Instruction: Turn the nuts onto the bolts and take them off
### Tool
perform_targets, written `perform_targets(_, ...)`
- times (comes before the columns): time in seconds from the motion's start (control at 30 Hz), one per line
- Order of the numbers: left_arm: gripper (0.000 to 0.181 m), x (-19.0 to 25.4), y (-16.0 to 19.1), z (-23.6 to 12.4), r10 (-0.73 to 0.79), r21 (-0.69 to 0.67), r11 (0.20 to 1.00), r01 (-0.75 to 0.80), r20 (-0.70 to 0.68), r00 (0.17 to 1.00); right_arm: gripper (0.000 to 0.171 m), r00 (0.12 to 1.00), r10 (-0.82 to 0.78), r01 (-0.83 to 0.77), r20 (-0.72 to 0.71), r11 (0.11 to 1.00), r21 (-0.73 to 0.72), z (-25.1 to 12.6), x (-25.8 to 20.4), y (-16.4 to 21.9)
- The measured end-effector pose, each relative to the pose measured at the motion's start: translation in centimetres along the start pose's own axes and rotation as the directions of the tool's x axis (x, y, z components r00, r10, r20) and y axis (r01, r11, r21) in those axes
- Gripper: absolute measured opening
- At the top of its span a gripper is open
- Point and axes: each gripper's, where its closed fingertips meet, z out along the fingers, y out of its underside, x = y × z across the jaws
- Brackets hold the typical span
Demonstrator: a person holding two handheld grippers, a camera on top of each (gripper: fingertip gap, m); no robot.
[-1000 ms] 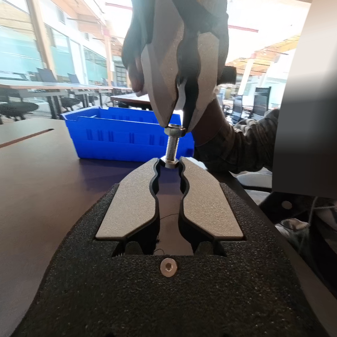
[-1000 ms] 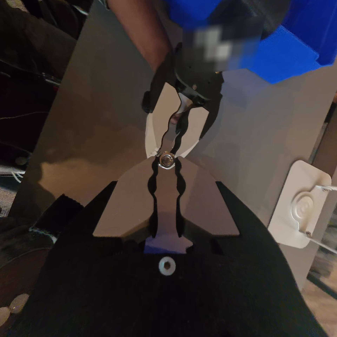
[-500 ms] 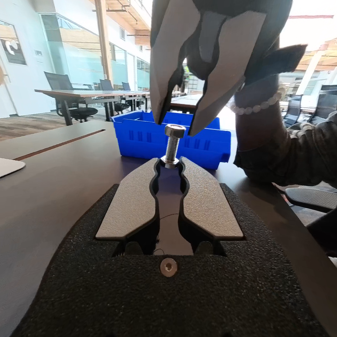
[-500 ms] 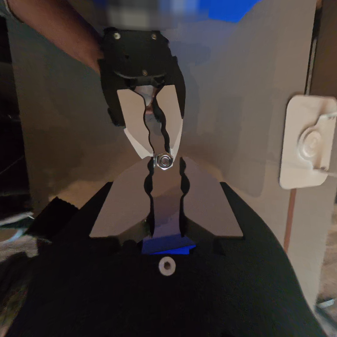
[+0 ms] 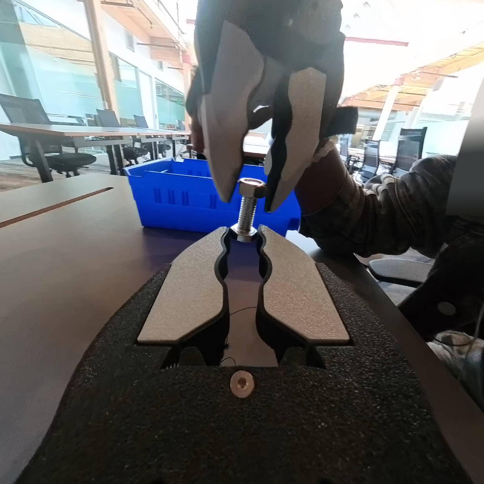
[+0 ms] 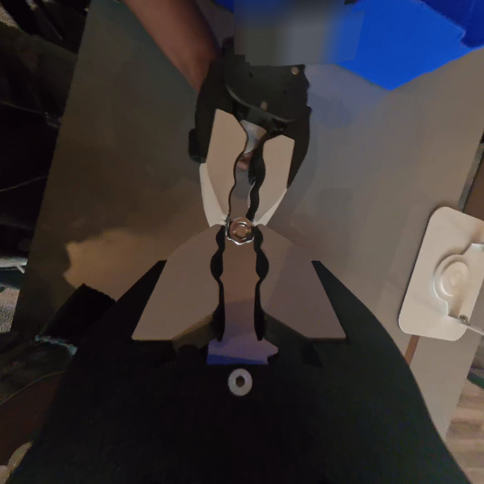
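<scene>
Half a second earlier our right tongs (image 5: 245,203) hovered above the nut (image 5: 252,189); now they had dropped to straddle it, spread, ready to regrip and turn. Our left tongs (image 5: 242,231) stayed clamped on the upright bolt (image 5: 245,214) by its head, above the bench (image 5: 78,262).

The bolt (image 5: 246,209) stands upright over the table (image 5: 65,262), its lower end between the left gripper (image 5: 243,231) tips. The right gripper (image 5: 247,197) hangs above, fingertips either side of its top. The bin (image 5: 183,199) sits behind.
</scene>
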Motion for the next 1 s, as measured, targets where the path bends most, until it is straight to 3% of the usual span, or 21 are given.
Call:
perform_targets(0.17, 0.019, -1.2, 0.0, 0.1, 0.036, 0.001, 0.999, -0.037, 0.125, 0.991, 0.018, 0.986, 0.156, -0.161, -0.064, 0.984, -0.078, -0.1, 0.8, 0.8)
perform_targets(0.33, 0.019, -2.1, 0.1, 0.2, 0.080, -0.023, 0.997, -0.077, 0.242, 0.967, 0.018, 0.918, 0.377, -0.391, -0.119, 0.911, -0.131, 0.0, 1.2, 1.4)
perform_targets(0.37, 0.019, -2.0, 0.2, 0.2, 0.082, -0.027, 0.997, -0.078, 0.238, 0.968, 0.020, 0.920, 0.372, -0.387, -0.120, 0.912, -0.139, 0.1, 1.1, 1.4)
perform_targets(0.43, 0.019, -1.8, 0.1, 0.2, 0.066, -0.018, 0.998, -0.064, 0.212, 0.975, 0.043, 0.926, 0.358, -0.373, -0.118, 0.917, -0.141, 0.1, 1.1, 1.4)
perform_targets(0.5, 0.019, -1.2, 0.1, 0.2, 0.045, -0.013, 0.999, -0.044, 0.143, 0.989, 0.049, 0.948, 0.300, -0.311, -0.103, 0.943, -0.117, -0.1, 1.2, 1.2)
perform_targets(0.63, 0.019, 0.3, 0.0, 0.2, 0.005, 0.004, 1.000, -0.005, -0.004, 1.000, 0.046, 0.999, 0.046, -0.046, 0.009, 0.999, -0.005, -0.2, 0.1, 0.4)
perform_targets(0.77, 0.019, 0.6, -0.1, 0.0, -0.016, 0.015, 1.000, 0.017, -0.051, 0.999, 0.042, 0.998, 0.012, -0.014, 0.066, 0.999, 0.034, 0.0, -0.7, -0.2)
perform_targets(0.9, 0.019, 0.8, 0.1, 0.2, 0.004, -0.006, 1.000, -0.004, -0.046, 0.999, 0.022, 0.998, -0.055, 0.054, 0.044, 0.998, 0.015, 0.4, -0.7, -0.3)
perform_targets(1.0, 0.019, -0.1, -0.1, 0.2, 0.009, 0.012, 1.000, -0.009, 0.018, 1.000, 0.020, 0.999, 0.043, -0.043, 0.016, 0.999, -0.018, 0.4, -0.1, -0.2)
